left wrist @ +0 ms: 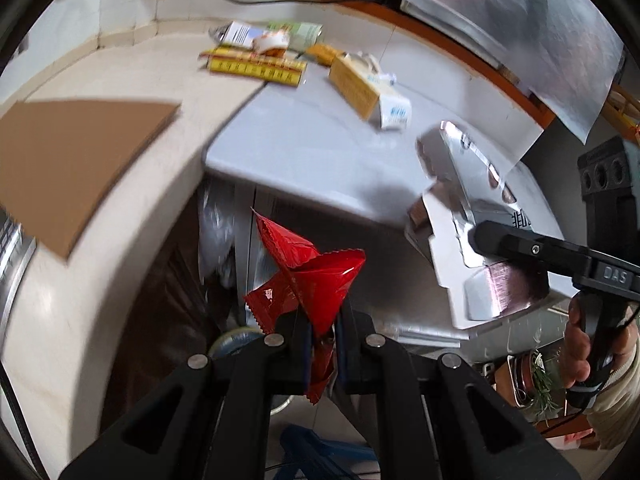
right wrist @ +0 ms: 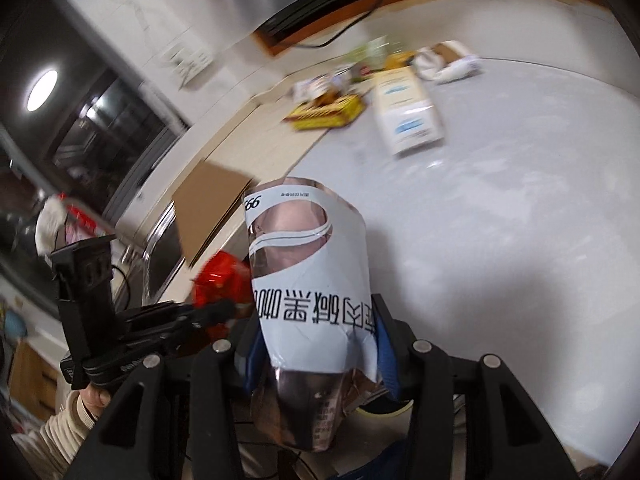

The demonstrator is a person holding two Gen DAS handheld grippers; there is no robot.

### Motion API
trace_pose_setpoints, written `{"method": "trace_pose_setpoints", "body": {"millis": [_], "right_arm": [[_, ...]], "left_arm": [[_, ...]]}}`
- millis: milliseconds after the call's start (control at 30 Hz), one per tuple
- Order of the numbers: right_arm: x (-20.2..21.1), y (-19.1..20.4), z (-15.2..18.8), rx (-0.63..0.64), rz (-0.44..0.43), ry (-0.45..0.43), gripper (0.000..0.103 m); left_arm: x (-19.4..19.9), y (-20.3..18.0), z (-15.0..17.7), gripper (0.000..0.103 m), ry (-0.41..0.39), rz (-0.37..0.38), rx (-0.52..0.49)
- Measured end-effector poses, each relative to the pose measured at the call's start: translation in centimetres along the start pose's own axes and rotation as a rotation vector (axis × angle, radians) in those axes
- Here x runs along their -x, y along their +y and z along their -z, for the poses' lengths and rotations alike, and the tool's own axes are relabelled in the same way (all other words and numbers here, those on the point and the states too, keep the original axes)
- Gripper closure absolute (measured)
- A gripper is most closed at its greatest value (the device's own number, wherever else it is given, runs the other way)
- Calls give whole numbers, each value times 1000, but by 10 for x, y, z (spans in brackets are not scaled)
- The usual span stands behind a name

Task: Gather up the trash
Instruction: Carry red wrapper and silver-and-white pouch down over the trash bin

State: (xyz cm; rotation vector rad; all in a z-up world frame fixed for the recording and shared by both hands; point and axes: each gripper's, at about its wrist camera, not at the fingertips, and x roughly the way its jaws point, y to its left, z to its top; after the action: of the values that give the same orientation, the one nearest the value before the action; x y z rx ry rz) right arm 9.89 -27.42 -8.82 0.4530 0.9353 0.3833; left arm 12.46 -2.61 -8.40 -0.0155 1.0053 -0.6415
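Trash in both tools: red wrapper [left wrist: 308,276] pinched flat in the left gripper [left wrist: 320,332], white printed pouch [right wrist: 308,280] clamped partway open in the right gripper [right wrist: 316,344]. More litter [left wrist: 256,54] is left on the counter [left wrist: 312,140] well ahead of both. Grips should be kept firm until a bin is under them; none is seen

- "das" stands in raised letters on the black body of the right gripper [left wrist: 476,236], seen from the left wrist.
- the white-labelled bottle [right wrist: 312,280] carries "99" near its far edge, upside down.
- a row of large black chinese characters runs across the same label, also upside down.
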Motion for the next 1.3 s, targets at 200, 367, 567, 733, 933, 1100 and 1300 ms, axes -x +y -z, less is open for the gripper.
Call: {"method": "trace_pose_setpoints", "body": {"millis": [200, 367, 567, 733, 933, 1100, 1300], "right_arm": [[-32, 32, 21, 113, -6, 70, 57], [-68, 38, 43, 166, 27, 134, 57], [-120, 29, 71, 213, 84, 223, 57], [-166, 11, 96, 221, 135, 306, 56], [-218, -5, 123, 234, 153, 389, 55], [-263, -26, 138, 166, 158, 479, 53], [-294, -53, 146, 65, 179, 539, 49]], "left_arm": [[-18, 24, 38, 96, 44, 15, 100], [-41, 40, 65, 96, 93, -2, 142], [-83, 49, 97, 96, 155, -48, 130], [-125, 64, 121, 96, 218, -70, 155], [-173, 90, 144, 96, 301, -61, 208], [-204, 117, 158, 95, 342, -47, 274], [-220, 139, 178, 94, 387, -28, 328]]}}
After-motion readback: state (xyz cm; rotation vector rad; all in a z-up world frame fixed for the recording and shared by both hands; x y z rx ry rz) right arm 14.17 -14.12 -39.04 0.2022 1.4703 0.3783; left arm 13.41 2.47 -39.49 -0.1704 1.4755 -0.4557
